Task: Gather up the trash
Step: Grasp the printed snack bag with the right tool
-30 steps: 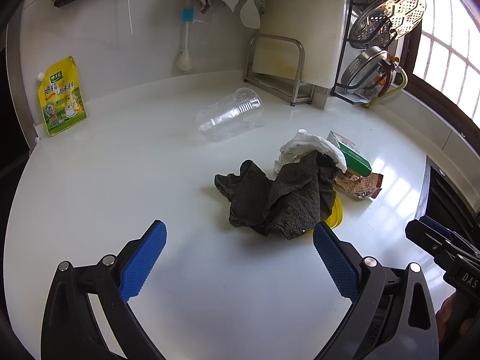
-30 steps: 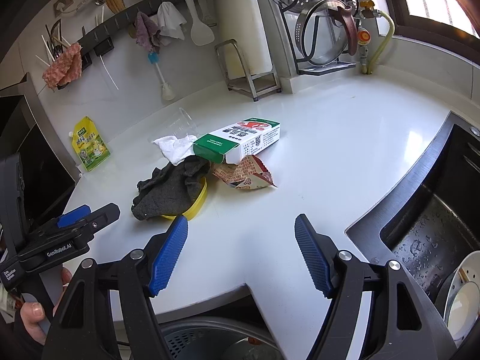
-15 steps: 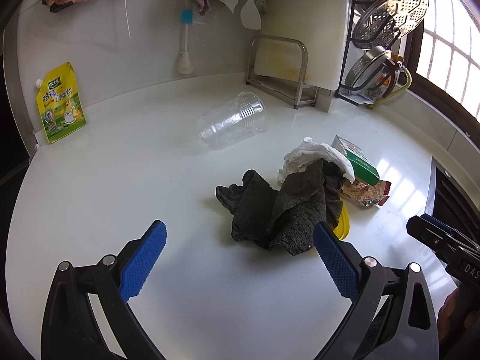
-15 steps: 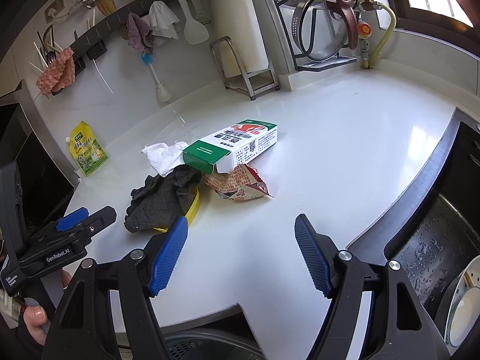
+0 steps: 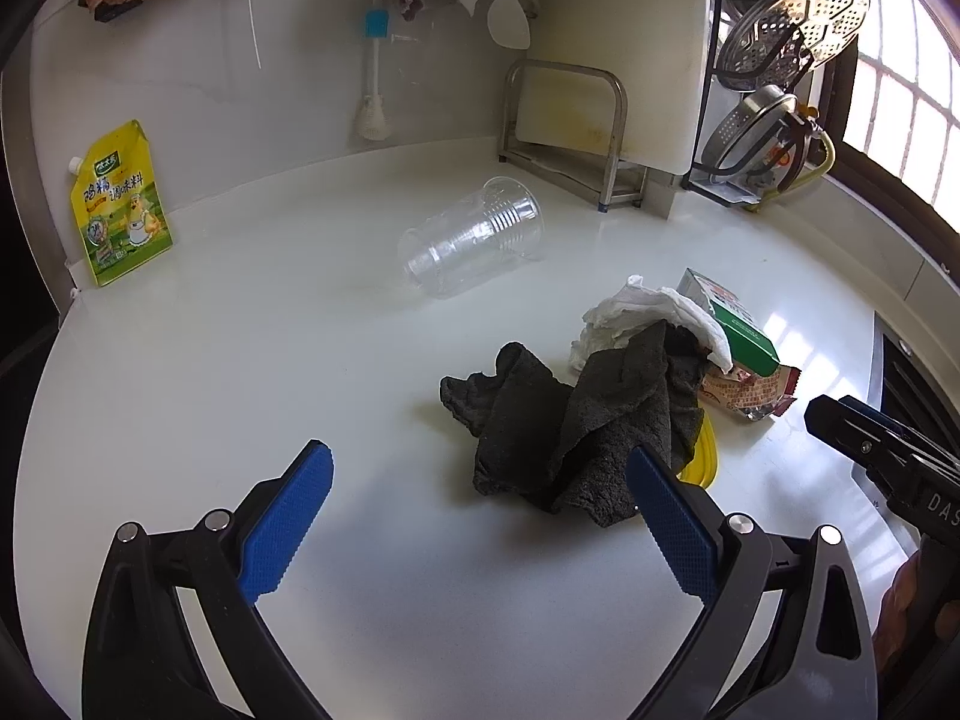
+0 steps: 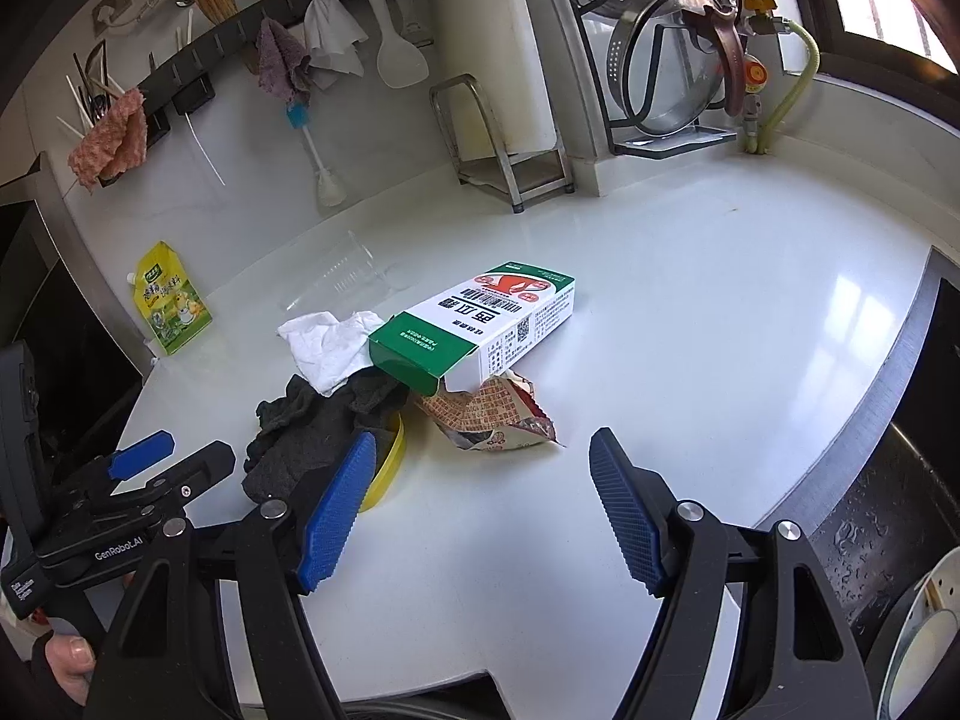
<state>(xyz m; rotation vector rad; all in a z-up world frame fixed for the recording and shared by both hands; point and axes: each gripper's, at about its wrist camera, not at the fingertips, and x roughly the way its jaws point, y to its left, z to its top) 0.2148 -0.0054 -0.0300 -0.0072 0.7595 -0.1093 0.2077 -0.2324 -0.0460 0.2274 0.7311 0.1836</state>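
Both the left gripper [image 5: 480, 516] and right gripper [image 6: 480, 504] hover with fingers spread, empty. The green carton [image 6: 480, 324], snack wrapper [image 6: 486, 414] and tissue [image 6: 327, 342] lie clustered mid-counter [image 6: 690, 312].

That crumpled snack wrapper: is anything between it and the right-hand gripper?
Nothing visible. The right gripper is open, with bare countertop between it and the snack wrapper. The green carton overlaps only the wrapper's far edge.

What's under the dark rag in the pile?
A yellow rim pokes out from beneath the dark rag, probably a lid or shallow dish. The rest is covered, so I can't tell which.
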